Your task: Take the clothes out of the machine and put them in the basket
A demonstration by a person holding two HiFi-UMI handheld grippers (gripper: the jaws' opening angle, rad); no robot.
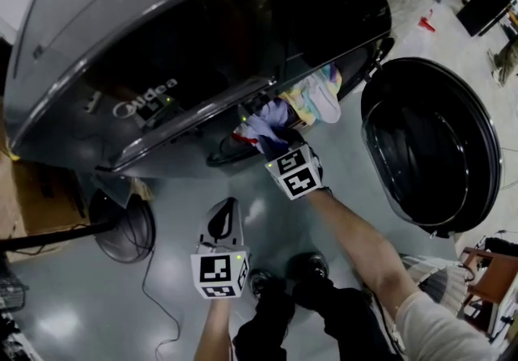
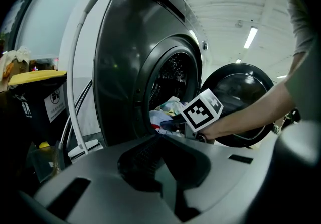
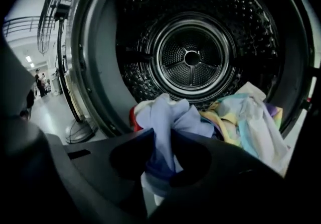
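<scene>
The washing machine (image 1: 162, 44) has its round door (image 1: 429, 141) swung open to the right. A heap of clothes lies at the drum's (image 3: 193, 57) mouth: a lavender cloth (image 3: 168, 115), a pastel multicoloured garment (image 3: 246, 117) and a red piece (image 3: 133, 115). My right gripper (image 3: 160, 140) is shut on the lavender cloth, which bunches up between its pads; in the head view the right gripper (image 1: 277, 139) sits at the opening on that lavender cloth (image 1: 271, 118). My left gripper (image 1: 230, 204) hangs lower in front of the machine, shut and empty. Its own view shows the left gripper (image 2: 159, 137) pointing at the opening.
A floor fan (image 1: 121, 226) stands left of my feet with a cable across the floor. A black bin with a yellow lid (image 2: 37, 97) is left of the machine. A pale woven thing (image 1: 441, 282), partly hidden by my right arm, sits beside a wooden frame (image 1: 486, 270).
</scene>
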